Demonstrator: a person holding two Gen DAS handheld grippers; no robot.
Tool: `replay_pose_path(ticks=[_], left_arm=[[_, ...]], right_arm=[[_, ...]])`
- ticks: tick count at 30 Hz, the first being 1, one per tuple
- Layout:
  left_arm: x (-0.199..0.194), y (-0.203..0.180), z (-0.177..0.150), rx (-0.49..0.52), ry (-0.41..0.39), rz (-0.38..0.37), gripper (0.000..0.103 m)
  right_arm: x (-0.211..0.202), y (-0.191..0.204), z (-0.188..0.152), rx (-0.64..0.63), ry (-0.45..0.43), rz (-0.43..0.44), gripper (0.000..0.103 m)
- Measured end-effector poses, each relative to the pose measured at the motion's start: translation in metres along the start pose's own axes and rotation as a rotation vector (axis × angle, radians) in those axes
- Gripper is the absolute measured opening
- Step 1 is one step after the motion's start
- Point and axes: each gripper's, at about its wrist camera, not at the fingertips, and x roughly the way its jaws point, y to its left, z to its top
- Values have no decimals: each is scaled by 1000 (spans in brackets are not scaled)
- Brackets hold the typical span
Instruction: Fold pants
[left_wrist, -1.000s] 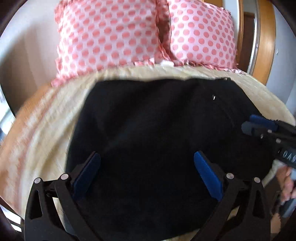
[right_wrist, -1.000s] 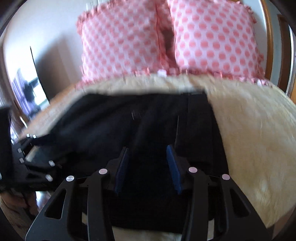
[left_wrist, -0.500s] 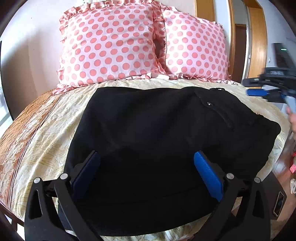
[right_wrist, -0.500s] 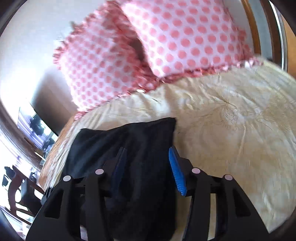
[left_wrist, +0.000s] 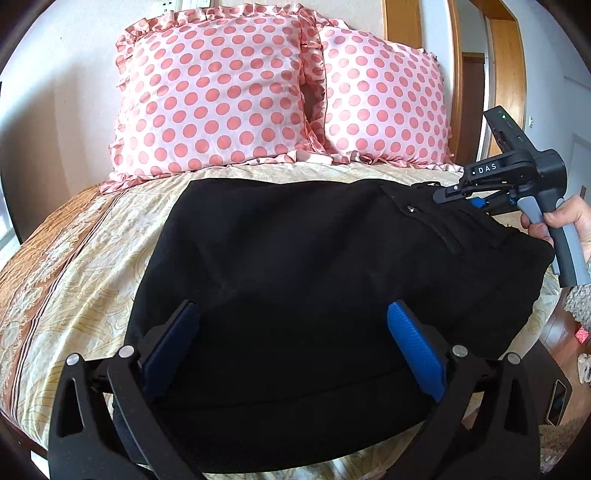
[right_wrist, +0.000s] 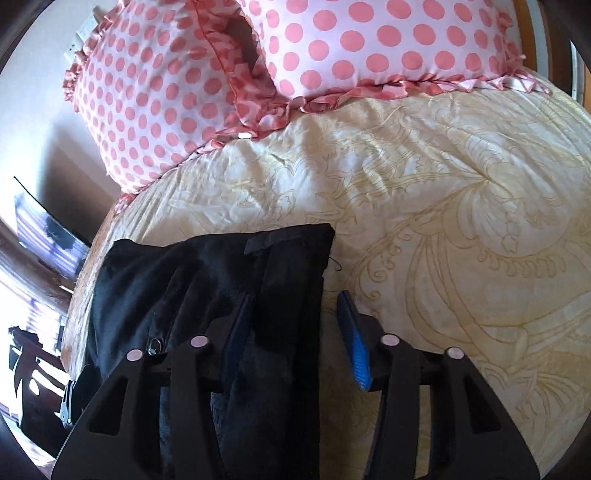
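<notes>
Black pants (left_wrist: 314, 280) lie folded in a wide slab across the cream bedspread (left_wrist: 92, 258). My left gripper (left_wrist: 291, 325) is open and empty, fingers spread wide just above the near part of the pants. My right gripper (right_wrist: 295, 321) is open over the pants' right edge near the waistband corner (right_wrist: 295, 240); the fabric edge lies between its fingers. The right gripper also shows in the left wrist view (left_wrist: 476, 199), held by a hand at the pants' far right corner.
Two pink polka-dot pillows (left_wrist: 221, 103) lean on the wall at the head of the bed. Wooden door frames (left_wrist: 506, 74) stand at the right. The bed's near edge drops to a dark floor (left_wrist: 554, 387). Bare bedspread (right_wrist: 461, 221) lies right of the pants.
The right gripper swung from the near edge up to the pants' far right corner and opened wider. The left gripper stayed open over the near part of the pants.
</notes>
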Motion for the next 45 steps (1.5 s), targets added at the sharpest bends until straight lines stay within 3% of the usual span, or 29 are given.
replay_pose_path(ticks=[7, 10, 13, 16, 22, 25, 27, 30, 33, 35, 37, 38, 40, 45], left_arm=[[1, -1, 0, 2, -5, 1, 101], [1, -1, 1, 2, -5, 2, 101], [2, -1, 0, 3, -4, 1, 101], [2, -1, 1, 3, -5, 3, 101], [2, 0, 2, 6, -1, -5, 101], [2, 7, 14, -8, 52, -74, 101], [-4, 23, 31, -70, 61, -140, 101], [-7, 65, 59, -202, 64, -160, 101], [18, 112, 80, -346, 160, -181, 101], [39, 129, 88, -388, 239, -184, 100], [65, 138, 93, -391, 324, -192, 95], [73, 139, 94, -391, 348, -198, 88], [92, 139, 97, -404, 398, -240, 85], [109, 130, 104, -360, 435, -255, 76]], right_arm=[[-19, 43, -16, -289, -131, -119, 17], [-26, 64, -26, -421, -194, -166, 17], [-27, 73, -32, -490, -199, -157, 16], [-21, 62, -23, -432, -164, -174, 16], [-5, 31, -8, -249, -80, -123, 21], [-2, 22, -5, -192, -52, -82, 26], [-1, 17, -4, -171, -39, -60, 28], [2, 9, -3, -127, -29, -23, 32], [4, 1, -3, -83, -15, 26, 35], [5, -3, -4, -70, -22, 52, 35], [4, -2, -6, -81, -35, 57, 33], [4, -2, -7, -83, -40, 60, 33], [4, -3, -7, -80, -41, 66, 33], [6, -6, -6, -58, -57, 73, 34]])
